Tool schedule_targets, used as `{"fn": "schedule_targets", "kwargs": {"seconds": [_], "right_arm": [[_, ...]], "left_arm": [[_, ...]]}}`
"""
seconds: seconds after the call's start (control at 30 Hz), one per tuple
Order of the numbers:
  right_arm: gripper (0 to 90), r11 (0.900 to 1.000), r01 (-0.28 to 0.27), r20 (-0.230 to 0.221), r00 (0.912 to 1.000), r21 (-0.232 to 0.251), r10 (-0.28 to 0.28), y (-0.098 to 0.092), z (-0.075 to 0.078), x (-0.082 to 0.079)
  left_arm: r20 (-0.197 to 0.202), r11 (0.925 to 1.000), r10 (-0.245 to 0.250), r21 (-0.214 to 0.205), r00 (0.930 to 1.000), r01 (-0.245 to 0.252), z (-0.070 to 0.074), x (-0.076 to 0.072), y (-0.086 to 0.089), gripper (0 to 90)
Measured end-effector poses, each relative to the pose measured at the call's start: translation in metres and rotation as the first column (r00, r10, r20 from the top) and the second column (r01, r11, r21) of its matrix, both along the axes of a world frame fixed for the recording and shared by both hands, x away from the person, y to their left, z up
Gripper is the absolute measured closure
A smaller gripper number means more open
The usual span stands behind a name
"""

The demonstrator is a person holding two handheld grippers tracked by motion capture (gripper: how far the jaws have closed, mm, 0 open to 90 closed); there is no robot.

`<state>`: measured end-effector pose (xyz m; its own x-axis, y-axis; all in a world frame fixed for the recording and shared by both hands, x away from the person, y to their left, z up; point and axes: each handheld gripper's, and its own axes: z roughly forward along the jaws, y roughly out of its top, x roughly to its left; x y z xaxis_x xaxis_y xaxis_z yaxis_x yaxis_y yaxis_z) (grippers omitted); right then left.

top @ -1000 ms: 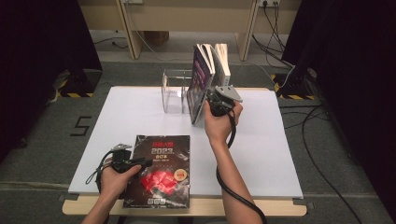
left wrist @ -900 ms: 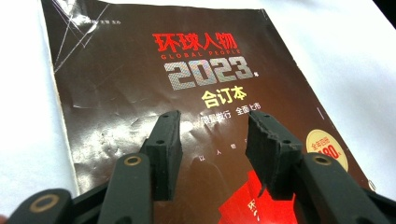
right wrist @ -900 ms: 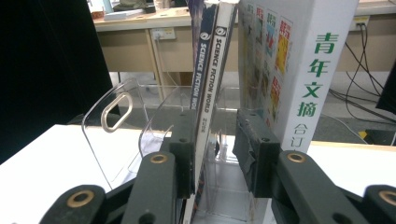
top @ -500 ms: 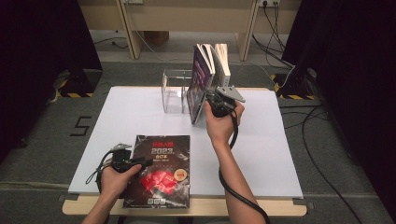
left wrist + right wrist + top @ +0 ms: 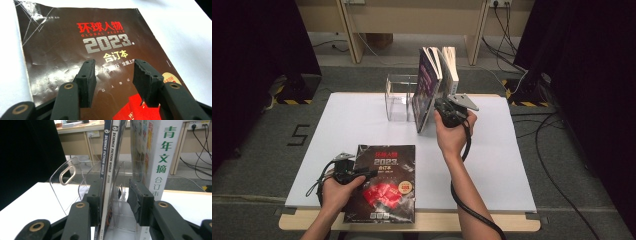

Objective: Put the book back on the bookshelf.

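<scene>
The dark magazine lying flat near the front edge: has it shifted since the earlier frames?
No. The dark magazine lies at the same spot against the table front edge.

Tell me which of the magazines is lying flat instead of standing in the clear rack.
The dark 2023 magazine near the table's front edge, under the left gripper; the others stand upright.
</scene>
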<state>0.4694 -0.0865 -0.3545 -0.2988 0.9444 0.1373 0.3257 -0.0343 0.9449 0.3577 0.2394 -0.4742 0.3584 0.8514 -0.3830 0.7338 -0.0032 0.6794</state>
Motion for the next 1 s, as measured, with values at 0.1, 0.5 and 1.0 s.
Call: {"fn": "schedule_targets", "kwargs": {"seconds": [0.1,0.5,1.0], "right_arm": [[64.2,0.9999,0.001,-0.001,1.0000,0.010,-0.001,-0.002,0.002,-0.001],[61.0,0.9999,0.013,0.018,0.9998,0.001,-0.013,0.013,0.018,0.024],[63.8,0.9973,0.070,0.004,0.9975,-0.019,-0.070,0.032,0.035,0.051]], "left_arm": [[0.005,1.0000,-0.002,0.001,1.0000,0.002,0.000,0.000,-0.002,51.7],[0.016,1.0000,-0.008,-0.003,0.9998,0.008,0.001,0.000,0.001,51.3],[0.024,0.9999,-0.002,-0.013,0.9997,0.003,0.003,0.001,0.004,51.3]]}}
